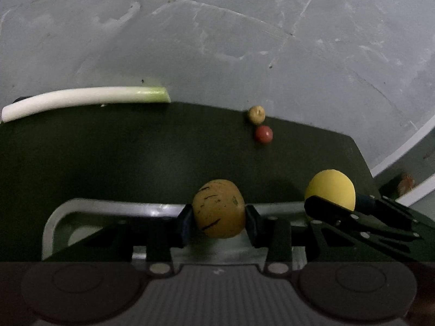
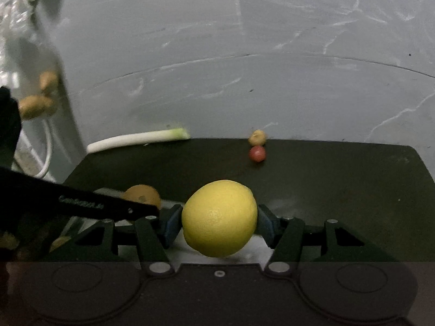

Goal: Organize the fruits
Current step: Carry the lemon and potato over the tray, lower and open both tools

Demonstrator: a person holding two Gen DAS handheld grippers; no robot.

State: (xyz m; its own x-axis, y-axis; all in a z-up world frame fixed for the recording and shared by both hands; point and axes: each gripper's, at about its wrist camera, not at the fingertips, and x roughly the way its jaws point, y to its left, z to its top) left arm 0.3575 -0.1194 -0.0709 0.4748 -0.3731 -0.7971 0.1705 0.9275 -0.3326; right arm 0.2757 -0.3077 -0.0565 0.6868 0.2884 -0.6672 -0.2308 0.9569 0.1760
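floor [image 1: 244, 40]: grey, scuffed concrete | table [image 1: 108, 157]: dark | light: dim

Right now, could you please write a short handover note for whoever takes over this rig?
Left gripper: shut on the streaked orange-yellow round fruit, above the silver metal tray.
Right gripper: shut on the yellow lemon, beside it.
On the dark table: small tan fruit, small red fruit, white-green leek stalk at the far edge.
Left: place both held fruits, then the two small ones.
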